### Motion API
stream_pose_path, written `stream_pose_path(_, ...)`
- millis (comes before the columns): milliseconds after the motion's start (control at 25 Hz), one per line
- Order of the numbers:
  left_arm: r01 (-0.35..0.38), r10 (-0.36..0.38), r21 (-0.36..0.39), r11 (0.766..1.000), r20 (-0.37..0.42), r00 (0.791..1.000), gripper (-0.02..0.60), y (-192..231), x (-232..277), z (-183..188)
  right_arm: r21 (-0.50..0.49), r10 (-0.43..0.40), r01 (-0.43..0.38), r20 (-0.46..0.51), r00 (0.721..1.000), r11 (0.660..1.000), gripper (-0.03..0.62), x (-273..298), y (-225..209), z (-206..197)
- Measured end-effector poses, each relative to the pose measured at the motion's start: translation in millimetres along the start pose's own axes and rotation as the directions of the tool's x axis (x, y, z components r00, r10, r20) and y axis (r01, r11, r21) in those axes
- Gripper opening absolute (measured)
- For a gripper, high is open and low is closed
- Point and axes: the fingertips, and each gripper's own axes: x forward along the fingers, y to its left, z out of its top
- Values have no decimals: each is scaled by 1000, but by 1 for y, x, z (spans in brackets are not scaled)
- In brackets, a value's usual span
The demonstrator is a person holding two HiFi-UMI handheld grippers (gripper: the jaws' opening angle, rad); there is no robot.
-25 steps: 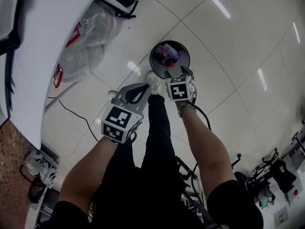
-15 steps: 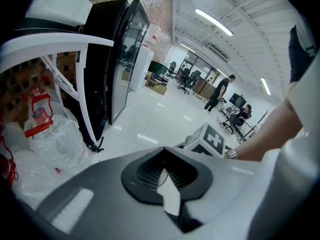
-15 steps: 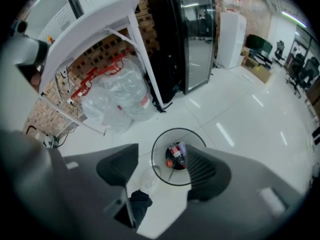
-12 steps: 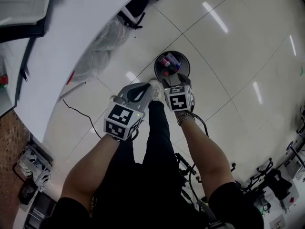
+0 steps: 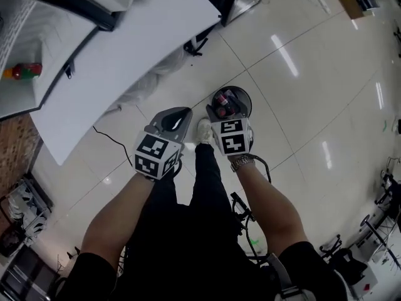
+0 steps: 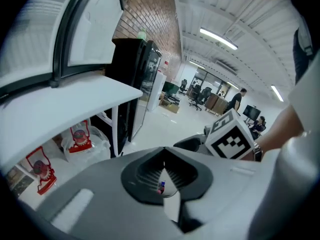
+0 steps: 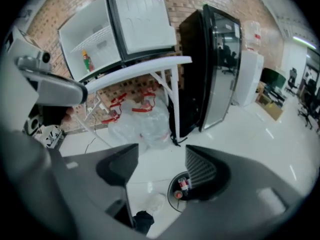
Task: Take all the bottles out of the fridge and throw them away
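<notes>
Bottles (image 5: 220,103) lie in the round bin (image 5: 247,98) on the floor, in the middle of the head view. The right tongs (image 5: 227,119) hang over the bin and the left tongs (image 5: 174,119) are just beside it, to the left. A second ago both tongs were lower and nearer the bin, and now they have come up. At the upper left the fridge (image 5: 15,99) has come into the frame, with a red and green bottle (image 5: 22,72) lying inside. So I think one drop is done and one more bottle waits.

In the left gripper view the left tongs (image 6: 164,156) are pressed together with nothing in them. Only a tiny bit of the bin shows below the tips. This view does not show the inside of the fridge.

In the right gripper view the right tongs (image 7: 161,156) are spread wide and hold nothing. The bin (image 7: 172,196) shows low between them. The fridge (image 7: 125,24) stands open on the white surface (image 7: 140,66) at the upper left, with the bottle (image 7: 86,61) on its shelf, well apart from the tongs. Plastic bags (image 7: 142,119) sit under the surface.
</notes>
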Motion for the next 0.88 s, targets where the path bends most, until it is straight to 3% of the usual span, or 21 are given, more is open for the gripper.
stream_pose_path(240, -81, 85, -37, 996, 104, 991, 3, 17, -54, 27, -119, 71, -56, 122, 990, 991, 296, -34, 53, 75)
stream_pose_path(440, -158, 171, -80, 984, 194, 966, 5, 40, -105, 46, -234, 148, -102, 191, 970, 967, 287, -54, 107, 129)
stream_pose_path(600, -239, 263, -121, 963, 255, 931, 3, 71, -151, 55, -333, 216, -132, 228, 949, 933, 287, -59, 152, 167)
stream_pose_path(880, -371, 422, -208, 905, 320, 848, 5, 123, -243, 49, -458, 335, -190, 258, 906, 869, 287, -66, 244, 219)
